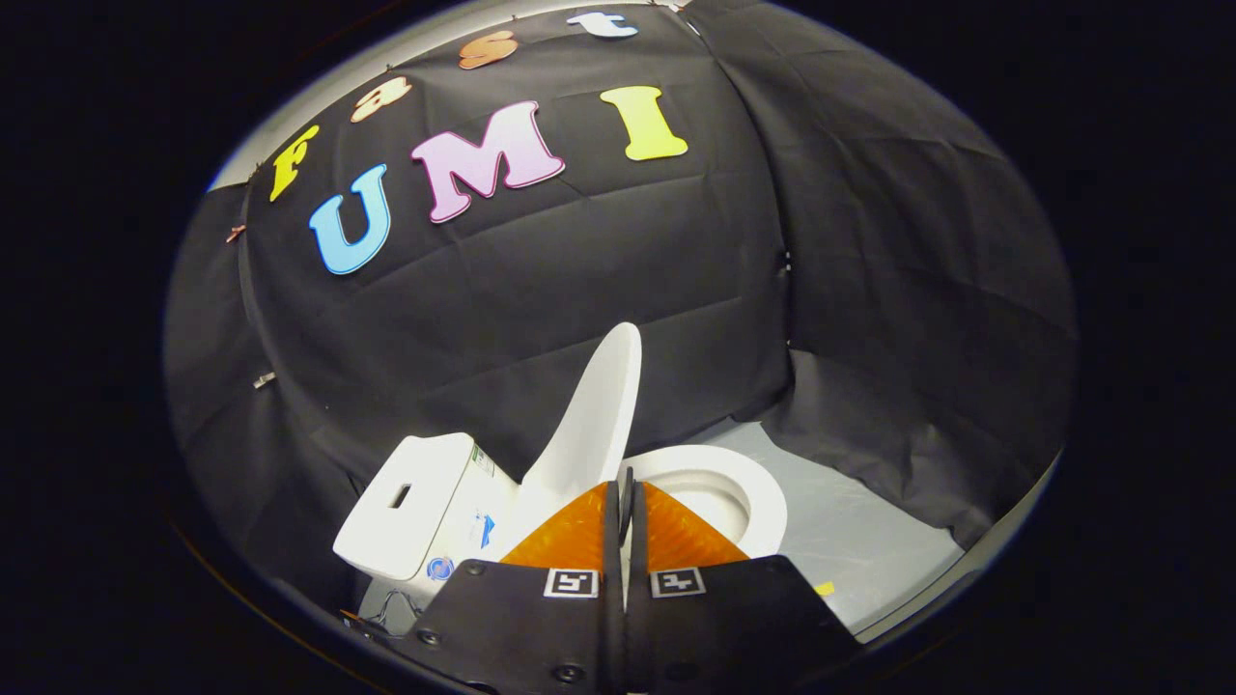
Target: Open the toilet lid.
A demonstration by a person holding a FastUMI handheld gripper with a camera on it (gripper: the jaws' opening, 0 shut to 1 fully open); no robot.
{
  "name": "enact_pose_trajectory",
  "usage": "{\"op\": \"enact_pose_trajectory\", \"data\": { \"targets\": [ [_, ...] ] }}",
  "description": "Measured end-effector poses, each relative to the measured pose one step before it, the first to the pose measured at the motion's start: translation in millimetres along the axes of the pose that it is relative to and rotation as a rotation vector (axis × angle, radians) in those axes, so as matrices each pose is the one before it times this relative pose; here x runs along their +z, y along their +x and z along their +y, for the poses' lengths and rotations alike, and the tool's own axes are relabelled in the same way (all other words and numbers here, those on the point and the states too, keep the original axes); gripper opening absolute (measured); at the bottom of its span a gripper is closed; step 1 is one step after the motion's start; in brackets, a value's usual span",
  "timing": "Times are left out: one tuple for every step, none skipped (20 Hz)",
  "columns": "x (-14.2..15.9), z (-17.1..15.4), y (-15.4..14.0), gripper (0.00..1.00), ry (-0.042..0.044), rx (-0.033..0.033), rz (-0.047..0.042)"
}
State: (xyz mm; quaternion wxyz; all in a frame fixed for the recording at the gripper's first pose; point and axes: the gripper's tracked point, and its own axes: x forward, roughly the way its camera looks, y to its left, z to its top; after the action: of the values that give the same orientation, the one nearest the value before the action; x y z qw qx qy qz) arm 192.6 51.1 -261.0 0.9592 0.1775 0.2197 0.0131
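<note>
A white toilet stands on the floor just beyond my fingers. Its lid (597,410) is raised, standing nearly upright and leaning toward the tank (406,502). The white seat ring and bowl (734,492) lie exposed to the right of the lid. My gripper (625,483) hovers above the near part of the bowl, at the foot of the lid. Its two fingers are pressed together with nothing visible between them. The lid's hinge is hidden behind my fingers.
Black cloth walls close in behind and to the right of the toilet. A grey floor (859,541) stretches to the right of the bowl, with a small yellow mark (824,588) on it. Thin wires (391,608) lie by the tank's base.
</note>
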Motion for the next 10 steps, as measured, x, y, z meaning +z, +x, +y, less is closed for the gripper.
{"op": "enact_pose_trajectory", "data": {
  "targets": [
    [2.71,8.45,-2.01,0.06,-0.01165,-0.00375,-0.00616],
    [1.84,7.95,-1.36,0.05,-0.00987,-0.00403,-0.00611],
    [2.16,9.03,-1.44,0.05,-0.013,-0.00356,-0.0066],
    [1.83,6.14,-2.03,0.05,-0.00908,-0.00341,-0.00311],
    [1.48,7.08,-2.08,0.05,-0.01065,-0.00381,-0.00384],
    [1.93,6.53,-1.74,0.05,-0.00923,-0.00296,-0.00513],
    [1.58,6.35,-1.94,0.06,-0.00923,-0.00185,-0.00465],
    [1.07,7.26,-1.98,0.06,-0.00934,-0.00099,-0.00508],
    [2.02,7.37,-1.6,0.05,-0.01023,-0.00122,-0.00494],
    [0.86,7.69,-1.95,0.06,-0.01223,-0.00066,-0.00624]
  ]
}}
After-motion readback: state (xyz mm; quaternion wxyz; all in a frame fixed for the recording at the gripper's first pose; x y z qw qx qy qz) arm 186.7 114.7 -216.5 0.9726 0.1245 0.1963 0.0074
